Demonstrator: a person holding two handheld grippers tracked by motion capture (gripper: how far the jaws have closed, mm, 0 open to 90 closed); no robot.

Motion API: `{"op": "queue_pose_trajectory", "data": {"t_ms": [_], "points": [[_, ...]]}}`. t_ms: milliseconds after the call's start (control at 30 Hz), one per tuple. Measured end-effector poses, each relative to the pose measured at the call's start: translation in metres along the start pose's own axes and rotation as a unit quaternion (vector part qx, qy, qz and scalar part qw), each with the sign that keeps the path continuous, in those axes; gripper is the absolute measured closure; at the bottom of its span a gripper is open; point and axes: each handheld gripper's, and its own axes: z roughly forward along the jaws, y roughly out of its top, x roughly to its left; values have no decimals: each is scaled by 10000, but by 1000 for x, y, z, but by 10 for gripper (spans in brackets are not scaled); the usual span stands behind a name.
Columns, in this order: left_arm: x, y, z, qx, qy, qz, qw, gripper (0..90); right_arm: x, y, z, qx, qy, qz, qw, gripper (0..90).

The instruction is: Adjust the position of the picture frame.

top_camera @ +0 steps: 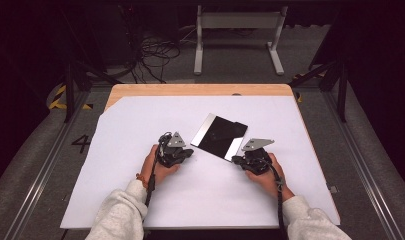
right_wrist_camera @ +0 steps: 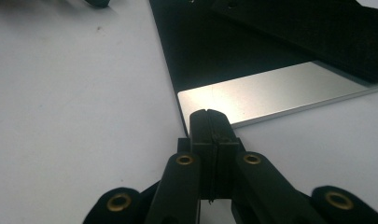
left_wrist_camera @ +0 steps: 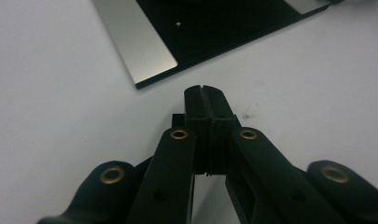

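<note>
White sheet [top_camera: 140, 130] — unmarked black plate [top_camera: 219, 136]

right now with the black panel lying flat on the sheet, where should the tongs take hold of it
Probably a silver end strip of the black panel, approached from the side. It lies flat and thin on the white sheet, so only an edge offers grip. The right tongs, shut, sit at the near strip; the left tongs are shut short of it.
</note>
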Motion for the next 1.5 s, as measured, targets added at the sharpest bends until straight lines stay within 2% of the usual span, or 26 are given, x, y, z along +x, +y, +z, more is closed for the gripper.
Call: {"op": "queue_pose_trajectory", "data": {"t_ms": [67, 367, 533, 667, 933, 1167, 1333, 1400, 1433, 1500], "points": [[1, 0, 0, -20, -16, -52, 10000, 900, 3, 2, 2, 21, 0, -49, 10000, 900], [-1, 0, -2, -27, -49, -6, 10000, 900, 8, 6, 7, 9, 54, -53, 10000, 900], [-2, 0, -3, -48, -66, -38, 10000, 900, 10, 8, 9, 8, 58, -155, 9999, 900], [-4, 1, -4, -32, -60, -3, 10000, 900, 10, 9, 10, 6, 84, -92, 9999, 900], [-3, 1, -4, -42, -85, -30, 10000, 899, 12, 12, 14, 17, 104, -144, 9998, 900], [-3, 0, -5, -47, -80, -35, 10000, 900, 16, 17, 17, 40, 119, -266, 9996, 900], [-3, -2, -12, -110, -114, -68, 9999, 900, 6, 17, 12, 12, 117, -344, 9993, 900], [-2, -4, -18, -150, -100, -142, 9997, 900, -10, 19, 1, -150, -156, -272, 9994, 900], [-2, -6, -21, -178, -88, -170, 9997, 900, -19, 20, -2, -155, -360, -309, 9988, 900], [-2, -7, -24, -180, -69, -161, 9997, 900, -36, 19, -4, -199, -509, -89, 9985, 900]]}}
